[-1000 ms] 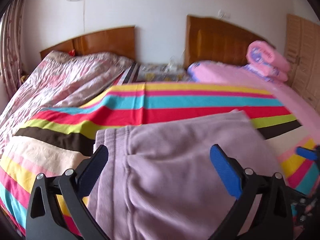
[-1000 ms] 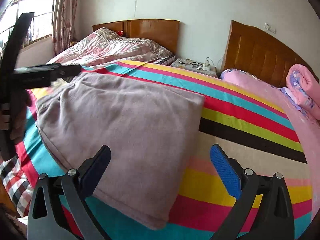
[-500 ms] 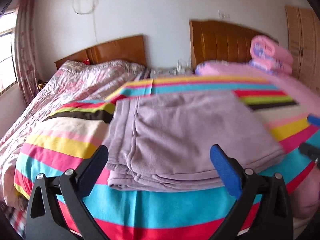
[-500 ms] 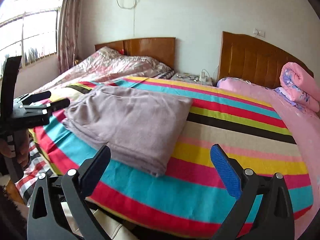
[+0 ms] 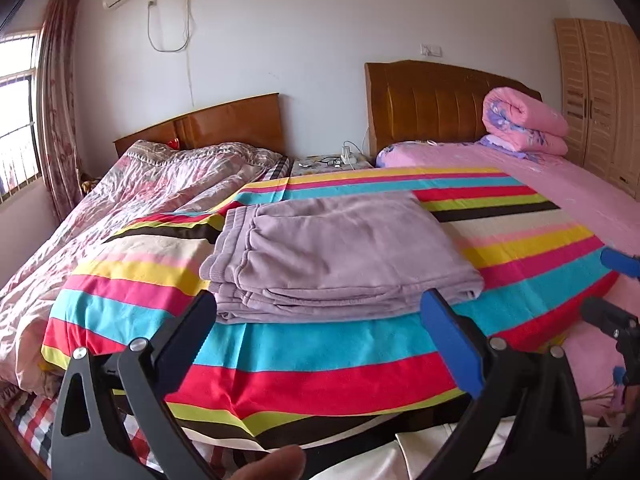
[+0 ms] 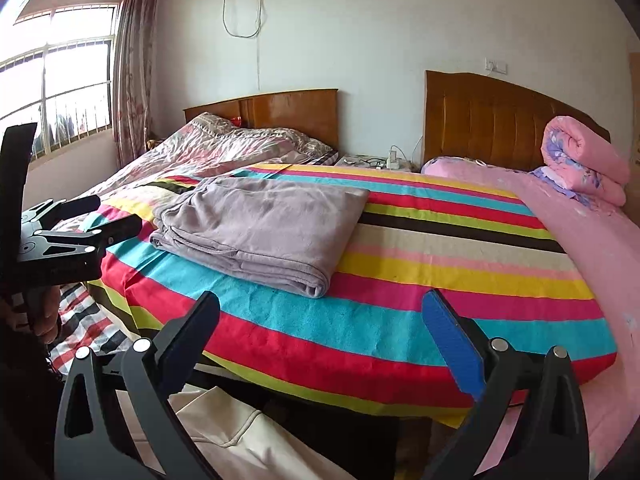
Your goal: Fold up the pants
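Currently the folded mauve fleece pants [image 5: 336, 252] lie as a flat stack on the striped multicolour bedspread [image 5: 320, 344], near its front edge. Left claw [image 5: 320, 328] and right claw [image 6: 324, 324] both gape wide, empty (clear of the cloth). Risk: a returning claw could snag and unfold the layers. Compared with earlier, both claws have retreated farther.

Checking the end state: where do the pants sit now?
The folded pants lie on the striped blanket, centre in the left wrist view, left of centre in the right wrist view, near the floral quilt.
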The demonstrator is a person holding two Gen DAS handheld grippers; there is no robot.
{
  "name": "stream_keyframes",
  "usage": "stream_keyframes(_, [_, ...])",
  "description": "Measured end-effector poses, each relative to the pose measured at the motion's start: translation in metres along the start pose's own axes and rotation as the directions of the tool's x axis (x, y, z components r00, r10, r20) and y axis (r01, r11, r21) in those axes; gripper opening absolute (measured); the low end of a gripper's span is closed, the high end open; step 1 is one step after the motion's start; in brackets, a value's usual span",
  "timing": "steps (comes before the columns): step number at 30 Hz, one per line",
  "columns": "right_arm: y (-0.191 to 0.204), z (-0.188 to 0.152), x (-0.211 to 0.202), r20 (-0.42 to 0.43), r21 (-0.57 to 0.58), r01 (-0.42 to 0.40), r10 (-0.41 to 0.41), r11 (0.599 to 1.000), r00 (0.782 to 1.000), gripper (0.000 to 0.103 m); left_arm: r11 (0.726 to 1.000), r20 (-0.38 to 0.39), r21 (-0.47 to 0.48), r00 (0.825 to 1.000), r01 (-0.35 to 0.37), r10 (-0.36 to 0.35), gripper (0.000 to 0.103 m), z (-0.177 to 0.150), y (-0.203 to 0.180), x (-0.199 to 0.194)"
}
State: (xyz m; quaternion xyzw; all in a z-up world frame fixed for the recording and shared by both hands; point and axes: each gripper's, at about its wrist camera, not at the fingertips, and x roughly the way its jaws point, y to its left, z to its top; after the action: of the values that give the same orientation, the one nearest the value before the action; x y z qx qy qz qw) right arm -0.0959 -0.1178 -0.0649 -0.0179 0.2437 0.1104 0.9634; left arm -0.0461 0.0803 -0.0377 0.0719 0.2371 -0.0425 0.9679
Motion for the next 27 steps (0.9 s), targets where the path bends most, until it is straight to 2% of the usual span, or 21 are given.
stream_keyframes(11, [0.015, 0.002, 0.005, 0.008, -0.034, 0.011, -0.011, 0.999, 1.000, 0.098, 0.997, 0.024, -0.069, 0.999, -0.023, 0.025, 0.102, -0.005, 0.018, -0.003])
stream_keyframes(27, [0.011, 0.002, 0.007, 0.005, -0.016, 0.016, -0.016, 1.000, 1.000, 0.098, 0.999, 0.022, -0.053, 1.000, -0.007, 0.009, 0.102, -0.007, 0.014, -0.003])
